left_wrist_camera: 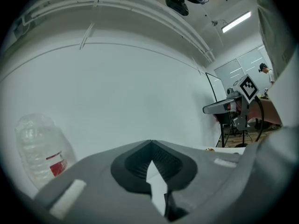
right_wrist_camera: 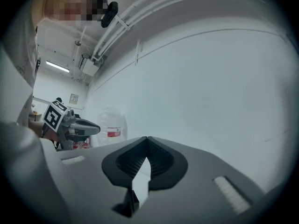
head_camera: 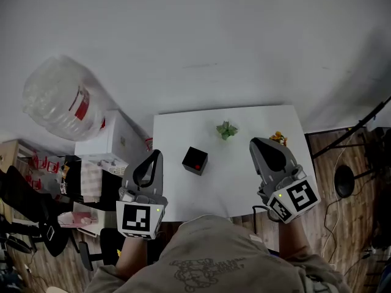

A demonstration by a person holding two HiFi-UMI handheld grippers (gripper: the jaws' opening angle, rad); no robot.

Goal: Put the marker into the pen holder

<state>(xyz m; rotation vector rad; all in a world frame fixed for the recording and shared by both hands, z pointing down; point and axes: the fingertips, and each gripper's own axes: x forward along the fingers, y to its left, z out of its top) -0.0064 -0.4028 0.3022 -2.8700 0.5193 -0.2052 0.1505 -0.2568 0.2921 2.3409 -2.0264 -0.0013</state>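
Shirt front (head_camera: 208, 255) nearest, filling the low edge of the head view. White table (head_camera: 238, 185) carries the black pen holder (head_camera: 195, 160), my landmark. Big clear water bottle (head_camera: 61, 99) is well left of the holder, off the table, with a white box (head_camera: 110, 140) between the two. Left gripper (head_camera: 157, 157) is just left of the holder, jaws closed tip to tip, nothing between them. Right gripper (head_camera: 259, 146) is well right of the holder, also closed and empty. Small green thing (head_camera: 226, 129) is near the holder, beyond and to its right. A smaller orange thing (head_camera: 278, 138) is farther right, partly behind the right gripper. No loose marker on the table. A red spot on the holder's top may be the marker's end standing inside, so I judge the drop probably done, with both tools held clear. If so, nothing remains but to stay clear. If not, the marker must be found first. Holder's inside is too small to read, and both gripper views show only wall.
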